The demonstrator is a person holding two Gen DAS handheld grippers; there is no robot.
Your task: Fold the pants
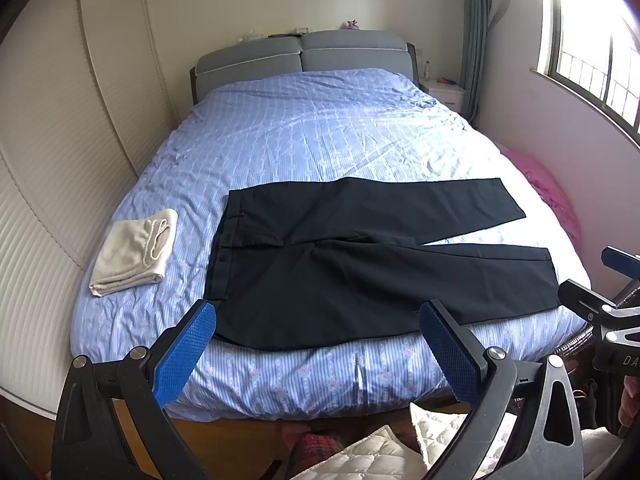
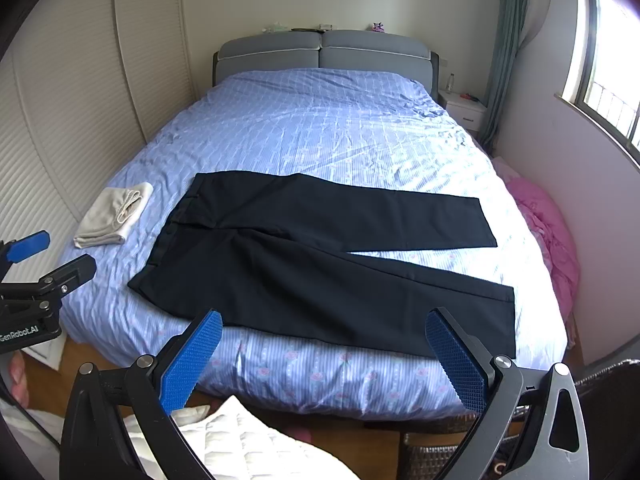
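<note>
Dark pants (image 1: 360, 256) (image 2: 320, 256) lie spread flat across the foot of the bed, waistband to the left, both legs running right and slightly splayed. My left gripper (image 1: 318, 312) hovers open above the near edge of the pants, around the waist and seat, with nothing between its blue pads. My right gripper (image 2: 324, 320) also stands open, over the near leg, holding nothing. Each gripper shows at the edge of the other's view: the right gripper (image 1: 600, 284) and the left gripper (image 2: 44, 256).
The bed (image 1: 320, 128) has a blue striped floral cover and a grey headboard (image 1: 300, 52). A folded cream garment (image 1: 134, 252) (image 2: 114, 216) lies left of the pants. Pink fabric (image 2: 548, 232) is piled by the right wall. A white nightstand (image 2: 464, 110) stands at the back right, white quilted fabric (image 2: 240, 444) below.
</note>
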